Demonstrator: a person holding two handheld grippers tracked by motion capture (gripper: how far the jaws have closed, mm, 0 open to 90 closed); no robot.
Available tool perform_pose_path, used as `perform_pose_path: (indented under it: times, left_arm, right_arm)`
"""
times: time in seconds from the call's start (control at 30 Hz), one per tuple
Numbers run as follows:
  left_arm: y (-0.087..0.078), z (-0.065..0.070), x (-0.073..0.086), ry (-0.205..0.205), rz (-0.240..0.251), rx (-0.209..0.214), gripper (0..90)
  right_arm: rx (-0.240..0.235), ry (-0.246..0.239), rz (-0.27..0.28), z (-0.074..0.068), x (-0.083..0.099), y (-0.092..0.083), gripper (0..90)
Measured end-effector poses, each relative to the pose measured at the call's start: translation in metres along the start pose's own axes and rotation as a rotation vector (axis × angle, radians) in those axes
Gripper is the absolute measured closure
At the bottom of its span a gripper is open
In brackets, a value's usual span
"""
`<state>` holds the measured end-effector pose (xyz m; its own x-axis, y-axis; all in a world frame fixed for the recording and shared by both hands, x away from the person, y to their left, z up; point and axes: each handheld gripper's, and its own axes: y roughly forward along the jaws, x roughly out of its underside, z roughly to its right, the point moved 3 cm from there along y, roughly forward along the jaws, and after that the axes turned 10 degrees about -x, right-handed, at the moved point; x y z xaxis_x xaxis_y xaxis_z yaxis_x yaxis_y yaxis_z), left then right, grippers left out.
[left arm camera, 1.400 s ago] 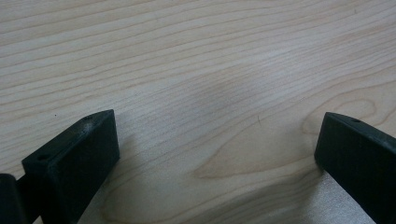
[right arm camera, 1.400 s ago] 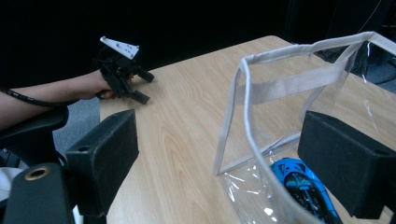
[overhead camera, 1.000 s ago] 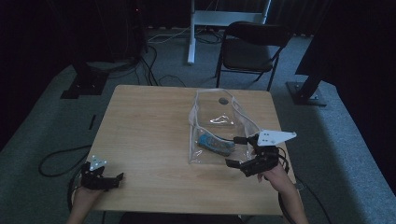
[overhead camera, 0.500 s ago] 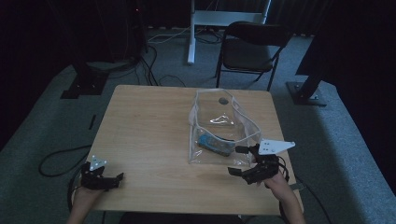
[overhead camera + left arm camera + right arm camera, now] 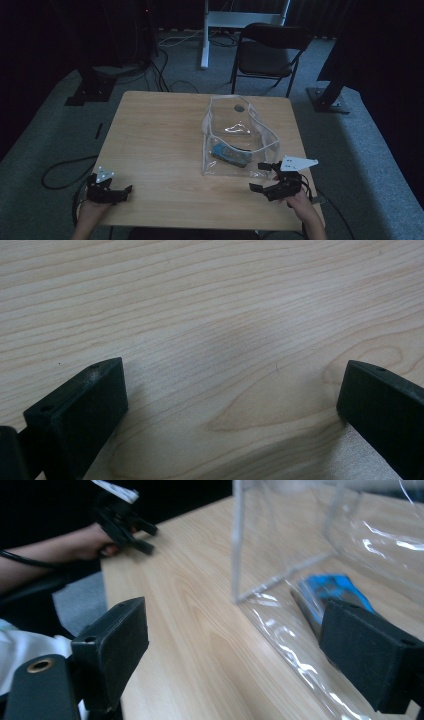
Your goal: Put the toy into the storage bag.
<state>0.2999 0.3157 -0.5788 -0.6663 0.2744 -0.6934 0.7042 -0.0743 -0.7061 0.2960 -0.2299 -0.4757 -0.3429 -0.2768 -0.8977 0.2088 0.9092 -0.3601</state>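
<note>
The clear plastic pouch [image 5: 239, 137] stands open-topped on the right half of the tabletop [image 5: 160, 145], and a blue packet [image 5: 227, 153] lies flat on its floor near the front wall (what the packet holds is too dim to tell). In the right gripper view the pouch's see-through wall [image 5: 280, 555] rises just ahead, with the blue packet [image 5: 330, 592] behind it.

The right tool [image 5: 262, 176] sits low just in front of the pouch's near right corner, its jaws spread wide and holding nothing. The left tool [image 5: 122, 192] rests at the near left corner of the tabletop, well apart from the pouch, jaws likewise spread over bare wood [image 5: 225, 340].

I judge the step in hand to be the right tool's approach to the pouch. The next move probably calls for pinching the thin, slippery front rim squarely, while the left tool comes across to steady the other side.
</note>
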Motion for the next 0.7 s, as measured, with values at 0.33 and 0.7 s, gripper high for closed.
perform_pose_path:
  times: [0.33, 0.7]
  left_arm:
    - [0.0, 0.0, 0.0, 0.0, 0.0, 0.0, 0.3]
    - [0.0, 0.0, 0.0, 0.0, 0.0, 0.0, 0.3]
  right_arm:
    - [0.106, 0.047, -0.043, 0.023, 0.038, -0.004, 11.7]
    - [0.246, 0.086, -0.079, 0.044, 0.065, -0.008, 11.8]
